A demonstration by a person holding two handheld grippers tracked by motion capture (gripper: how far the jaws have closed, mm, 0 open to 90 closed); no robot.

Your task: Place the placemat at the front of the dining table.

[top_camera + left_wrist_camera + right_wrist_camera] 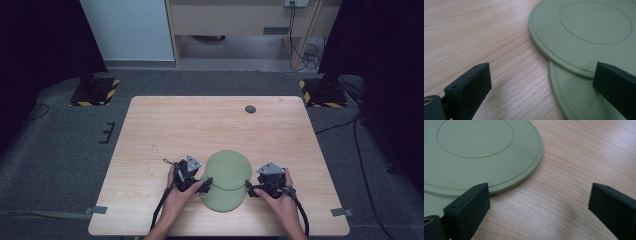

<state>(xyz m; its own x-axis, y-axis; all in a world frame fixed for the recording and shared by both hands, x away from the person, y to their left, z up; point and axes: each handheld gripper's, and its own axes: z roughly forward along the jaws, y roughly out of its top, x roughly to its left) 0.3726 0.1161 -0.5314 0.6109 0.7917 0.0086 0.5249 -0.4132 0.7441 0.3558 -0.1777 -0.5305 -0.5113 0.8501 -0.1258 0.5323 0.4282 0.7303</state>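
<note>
right, two pale green round plates sit on the wooden worktop point(165, 130), close to its near edge and a little right of the middle. the upper plate point(228, 170) lies farther from the person and overlaps the far rim of the lower plate point(222, 200), which lies nearest the near edge. both lie flat.

the left gripper point(206, 182) comes in at the left side of the pair, held in the person's left hand point(180, 194). its jaws stand spread wide, gripping nothing. in the left gripper view one jaw hangs over bare wood and the other sits over the lower plate point(584, 100), right where the upper plate point(586, 32) crosses it.

the right gripper point(248, 187) mirrors it at the right side of the plates, in the right hand point(279, 199). its jaws are parted wide too, empty. in the right gripper view one jaw sits at the upper plate's point(481, 152) rim, the other over bare wood well off to the side.

a small dark round cap point(250, 109) is set in the worktop near the far edge, towards the right corner.
</note>
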